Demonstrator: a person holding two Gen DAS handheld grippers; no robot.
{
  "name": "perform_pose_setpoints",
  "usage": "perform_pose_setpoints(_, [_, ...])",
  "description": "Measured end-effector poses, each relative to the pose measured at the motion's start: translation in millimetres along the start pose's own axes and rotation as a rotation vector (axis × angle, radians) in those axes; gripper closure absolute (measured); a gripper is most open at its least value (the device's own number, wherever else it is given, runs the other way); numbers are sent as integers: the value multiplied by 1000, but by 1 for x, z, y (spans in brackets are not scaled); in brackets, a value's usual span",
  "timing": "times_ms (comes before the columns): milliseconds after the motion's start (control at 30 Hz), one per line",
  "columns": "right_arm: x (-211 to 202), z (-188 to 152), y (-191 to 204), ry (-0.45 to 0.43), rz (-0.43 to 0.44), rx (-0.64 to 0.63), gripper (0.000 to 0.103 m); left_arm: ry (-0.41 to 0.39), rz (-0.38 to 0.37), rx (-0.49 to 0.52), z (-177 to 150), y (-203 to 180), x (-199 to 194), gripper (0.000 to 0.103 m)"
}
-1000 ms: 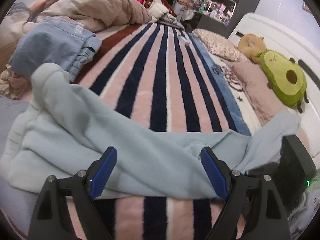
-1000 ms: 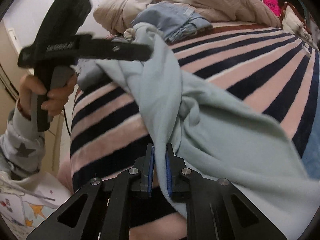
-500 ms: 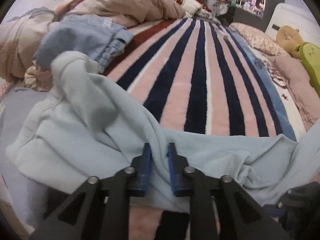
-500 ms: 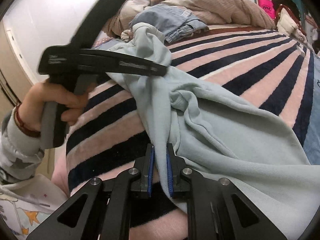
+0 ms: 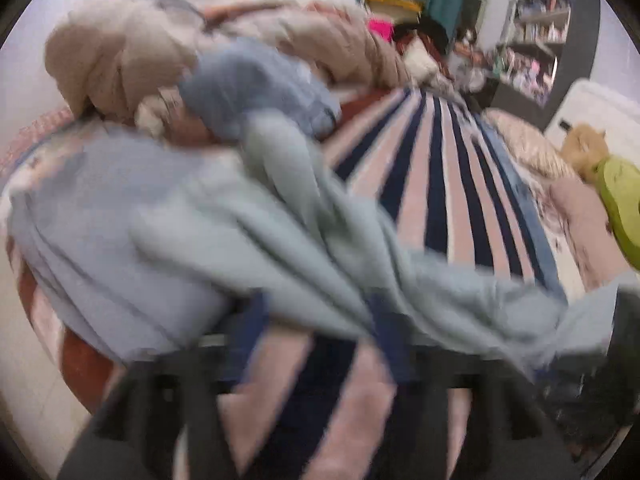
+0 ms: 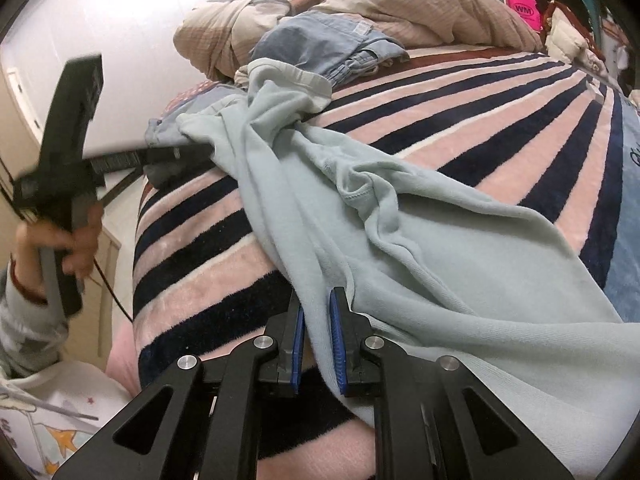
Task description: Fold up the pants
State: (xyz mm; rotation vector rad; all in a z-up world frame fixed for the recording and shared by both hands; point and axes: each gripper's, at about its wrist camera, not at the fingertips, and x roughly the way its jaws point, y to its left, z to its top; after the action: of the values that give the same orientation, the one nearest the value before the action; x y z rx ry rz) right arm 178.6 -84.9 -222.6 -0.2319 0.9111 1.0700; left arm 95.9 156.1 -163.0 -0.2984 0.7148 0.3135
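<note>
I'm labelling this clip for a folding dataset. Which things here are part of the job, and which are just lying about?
Part of the job:
pants
right tongs, shut on the pants
left tongs, blurred, apart at the cloth

Lying about:
jeans
duvet
striped blanket under the pants
avocado plush
shelves

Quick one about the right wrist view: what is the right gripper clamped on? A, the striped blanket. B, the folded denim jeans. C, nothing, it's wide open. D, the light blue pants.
D: the right gripper has its blue pads closed on a fold of the light blue pants, which lie over the striped blanket; the denim jeans sit untouched farther back.
</note>
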Motion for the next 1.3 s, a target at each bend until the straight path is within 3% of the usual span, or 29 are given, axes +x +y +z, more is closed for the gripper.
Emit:
perform_pose_setpoints(100, [1, 0, 1, 2, -4, -2, 96, -46, 19, 51, 38, -6, -2, 33])
perform_pose_setpoints(200, [1, 0, 0, 2, -2, 1, 96, -34, 66, 102, 75, -20, 22, 25])
perform_pose_setpoints(333, [1, -1, 0, 2, 0, 4, 96, 8, 227, 195, 108, -39, 74, 25])
perform_pose_setpoints(500, [1, -1, -3, 3, 11, 13, 96, 176, 357, 291, 120, -26, 142, 24])
perform_pose_setpoints(567, [1, -1, -3, 2, 14, 14, 96, 214, 330, 279, 118, -16, 146, 25])
perform_pose_setpoints(600, [1, -1, -4, 2, 16, 15, 96, 219, 306, 266, 117, -12, 144, 34])
perform_pose_setpoints(633, [1, -1, -4, 2, 19, 17, 96, 214, 280, 252, 116, -9, 139, 55])
perform_pose_setpoints(667, [0, -1, -5, 2, 21, 19, 96, 212, 268, 260, 113, -6, 133, 68])
perform_pose_setpoints(733, [1, -2, -7, 3, 30, 27, 96, 209, 273, 299, 108, -5, 126, 77])
perform_pose_setpoints(800, [1, -1, -9, 2, 37, 35, 96, 182, 272, 293, 103, 1, 114, 79])
perform_pose_setpoints(933, [1, -1, -8, 1, 30, 34, 96, 90, 220, 140, 93, 37, 77, 79])
perform_pose_setpoints(1033, [0, -1, -8, 0, 28, 42, 96, 27, 132, 39, 72, 63, 47, 79])
perform_pose_setpoints(1200, [-7, 7, 3, 1, 7, 33, 88, 0, 63, 8, 32, 87, 22, 77])
perform_pose_setpoints(1300, [-14, 26, 20, -35, 57, 2, 79, -7, 54, 18, 20, 93, 17, 72])
